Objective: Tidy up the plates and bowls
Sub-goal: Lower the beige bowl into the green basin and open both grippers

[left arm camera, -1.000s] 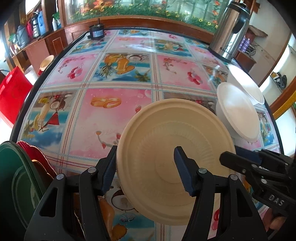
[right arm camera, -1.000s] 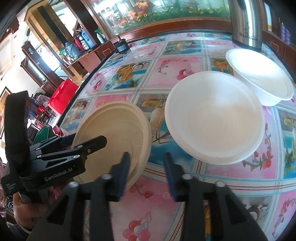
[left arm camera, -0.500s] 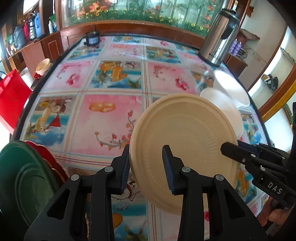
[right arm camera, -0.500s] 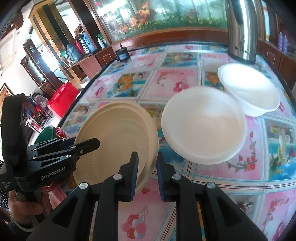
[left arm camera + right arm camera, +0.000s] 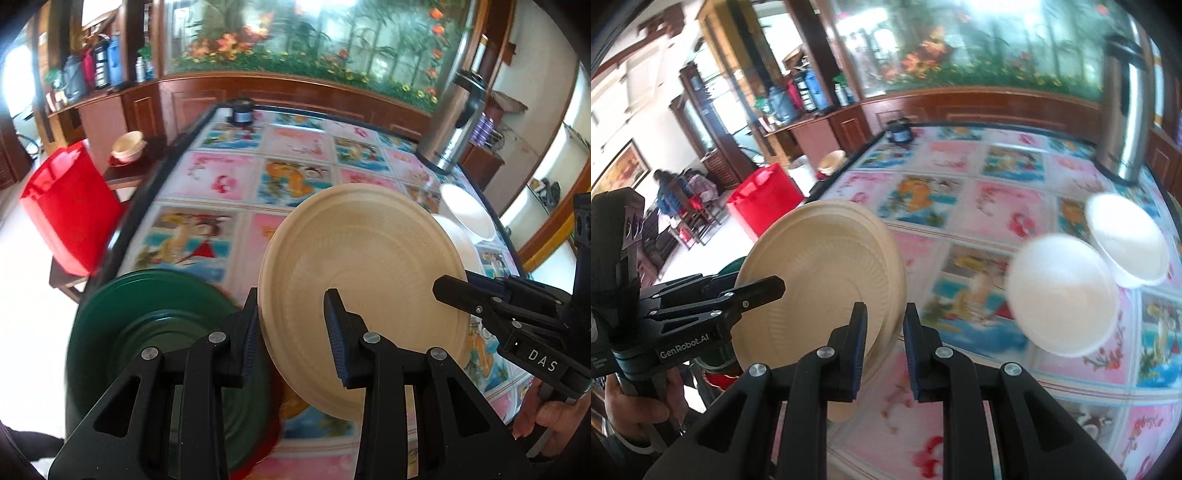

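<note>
A beige plate (image 5: 362, 288) hangs tilted above the patterned table (image 5: 221, 177), held at two opposite rims. My left gripper (image 5: 291, 332) is shut on its near-left rim. My right gripper (image 5: 884, 343) is shut on the other rim of the beige plate (image 5: 820, 280). Each gripper shows in the other's view: the right gripper (image 5: 454, 288) and the left gripper (image 5: 768, 288). A stack of plates with a green plate (image 5: 147, 325) on top sits just left of the held plate. Two white bowls (image 5: 1067, 295) (image 5: 1126, 240) rest on the table to the right.
A steel thermos (image 5: 1126, 122) stands at the far right of the table, and a small black jar (image 5: 242, 110) at its far edge. A red bag (image 5: 70, 206) and a side table with a bowl (image 5: 127, 147) stand beyond the left edge. A wooden counter lines the back.
The left jaws closed from wide onto the plate's rim. Both grippers then rose with the plate, lifting it off the table and toward the green stack.
</note>
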`<act>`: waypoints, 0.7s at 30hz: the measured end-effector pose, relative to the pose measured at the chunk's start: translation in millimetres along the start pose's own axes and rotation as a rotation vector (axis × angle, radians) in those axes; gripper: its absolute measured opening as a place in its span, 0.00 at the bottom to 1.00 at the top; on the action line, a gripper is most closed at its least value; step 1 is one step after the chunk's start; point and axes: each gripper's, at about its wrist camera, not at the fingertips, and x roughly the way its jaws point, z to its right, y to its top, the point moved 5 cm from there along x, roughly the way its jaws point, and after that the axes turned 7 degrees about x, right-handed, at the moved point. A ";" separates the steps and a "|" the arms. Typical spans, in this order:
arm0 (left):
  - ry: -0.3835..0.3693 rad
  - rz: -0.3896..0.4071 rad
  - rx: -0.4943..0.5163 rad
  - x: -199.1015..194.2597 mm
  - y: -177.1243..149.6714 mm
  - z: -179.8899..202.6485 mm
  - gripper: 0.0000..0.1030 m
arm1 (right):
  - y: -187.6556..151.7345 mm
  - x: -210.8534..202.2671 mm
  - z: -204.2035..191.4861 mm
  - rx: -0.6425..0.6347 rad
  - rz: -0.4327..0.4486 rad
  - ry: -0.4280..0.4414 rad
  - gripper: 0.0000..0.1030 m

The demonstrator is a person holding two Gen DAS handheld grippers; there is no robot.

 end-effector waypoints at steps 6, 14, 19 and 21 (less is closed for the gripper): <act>0.041 0.016 -0.050 -23.9 -16.6 -40.5 0.32 | 5.4 20.3 -42.8 -0.073 -0.030 0.043 0.19; 0.078 -0.009 -0.128 -41.5 -49.2 -91.8 0.32 | -6.6 51.8 -94.4 -0.167 -0.097 0.087 0.21; 0.081 -0.043 -0.155 -35.7 -68.1 -106.5 0.32 | -16.6 69.2 -109.4 -0.209 -0.142 0.070 0.21; 0.080 -0.057 -0.160 -31.6 -72.8 -109.0 0.32 | -19.8 76.0 -111.3 -0.213 -0.159 0.067 0.21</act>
